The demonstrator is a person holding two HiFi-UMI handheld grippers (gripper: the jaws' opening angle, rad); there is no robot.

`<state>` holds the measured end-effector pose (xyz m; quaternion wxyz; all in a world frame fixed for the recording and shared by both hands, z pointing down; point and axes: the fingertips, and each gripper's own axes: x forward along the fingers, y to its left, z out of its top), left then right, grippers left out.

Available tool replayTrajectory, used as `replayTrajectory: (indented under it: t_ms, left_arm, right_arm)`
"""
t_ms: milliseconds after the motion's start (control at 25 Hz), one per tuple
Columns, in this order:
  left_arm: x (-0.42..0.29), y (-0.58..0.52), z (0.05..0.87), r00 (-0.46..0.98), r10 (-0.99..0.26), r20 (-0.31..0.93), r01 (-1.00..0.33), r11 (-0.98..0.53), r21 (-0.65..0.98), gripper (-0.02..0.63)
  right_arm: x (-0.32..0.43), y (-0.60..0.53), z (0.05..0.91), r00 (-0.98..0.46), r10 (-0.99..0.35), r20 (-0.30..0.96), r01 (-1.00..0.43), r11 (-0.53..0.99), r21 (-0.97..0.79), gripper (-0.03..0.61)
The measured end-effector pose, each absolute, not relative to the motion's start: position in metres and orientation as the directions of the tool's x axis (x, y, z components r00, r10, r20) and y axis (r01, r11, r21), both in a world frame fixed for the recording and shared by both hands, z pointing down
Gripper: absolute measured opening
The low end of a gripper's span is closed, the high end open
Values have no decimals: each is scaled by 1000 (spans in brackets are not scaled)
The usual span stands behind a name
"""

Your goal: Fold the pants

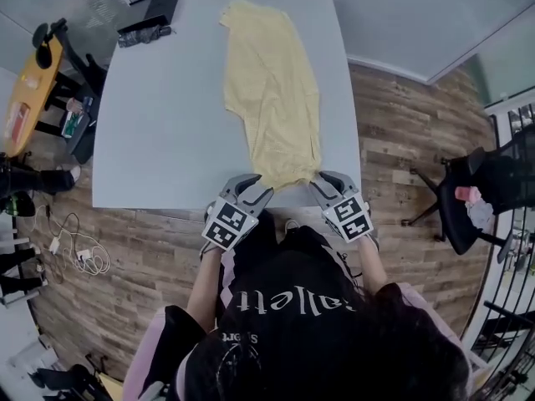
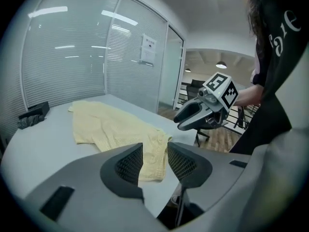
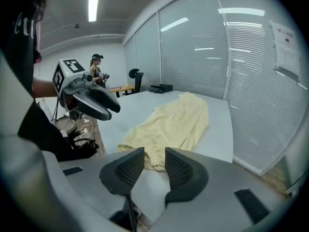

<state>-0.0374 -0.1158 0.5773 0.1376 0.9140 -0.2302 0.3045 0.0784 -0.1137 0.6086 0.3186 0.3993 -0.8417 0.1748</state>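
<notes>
The pale yellow pants (image 1: pixel 272 90) lie flat and lengthwise on the right half of the grey tabletop (image 1: pixel 159 124), their near end at the edge closest to me. My left gripper (image 1: pixel 249 189) sits just beside the near-left corner of the cloth and my right gripper (image 1: pixel 328 182) just beside the near-right corner. In both gripper views the fingers stand partly apart with nothing gripped; the cloth shows beyond the gap, not between the pads. A black object (image 1: pixel 150 17) rests at the far-left corner of the tabletop. A black office chair (image 1: pixel 472 195) stands on the wood floor (image 1: pixel 401 132) to the right.
</notes>
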Motion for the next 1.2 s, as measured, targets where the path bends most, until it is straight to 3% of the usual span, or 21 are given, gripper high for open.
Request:
replayTrajectory:
  t_ms: [480, 640, 920, 1200]
  left_arm:
    - [-26, -103, 677, 587, -119, 801, -272, -961, 57, 232]
    - [-24, -101, 697, 547, -96, 832, -212, -977, 27, 231]
    - [-20, -100, 702, 568, -79, 819, -184, -982, 33, 230]
    - [-28, -105, 699, 574, -109, 812, -246, -968, 44, 132]
  right_arm:
    - [68, -121, 663, -402, -406, 821, -612, 786, 89, 201]
    - [62, -126, 685, -359, -367, 858, -583, 806, 101, 201]
    - [62, -133, 696, -371, -384, 845, -679, 733, 35, 153]
    - [61, -133, 692, -394, -369, 842, -721, 693, -34, 110]
